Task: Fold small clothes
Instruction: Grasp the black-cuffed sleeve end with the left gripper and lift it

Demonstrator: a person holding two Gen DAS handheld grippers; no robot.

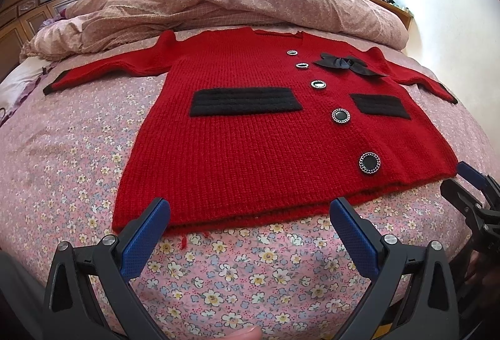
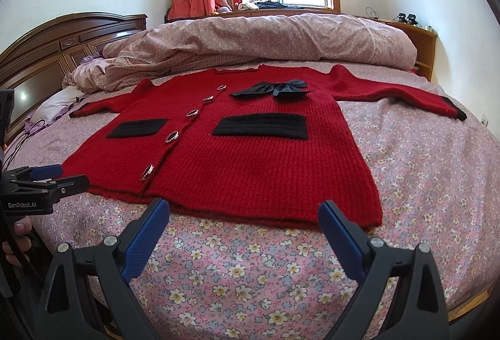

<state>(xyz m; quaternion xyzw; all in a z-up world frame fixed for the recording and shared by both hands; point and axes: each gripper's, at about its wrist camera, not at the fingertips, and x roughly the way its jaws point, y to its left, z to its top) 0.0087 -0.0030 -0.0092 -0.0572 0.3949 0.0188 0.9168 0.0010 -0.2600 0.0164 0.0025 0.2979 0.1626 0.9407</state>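
We held the left tool (image 1: 250, 212) and right tool (image 2: 243, 212) spread wide, empty, just near of the hem of the red cardigan (image 1: 250, 127), which lay flat, sleeves outstretched, on the flowered bed (image 1: 78, 158)

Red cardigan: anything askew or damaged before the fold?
Mostly fine: the red cardigan lies flat, buttoned, sleeves spread. One oddity: a loose red yarn strand dangles from the near hem onto the floral sheet, beside the left tongs.
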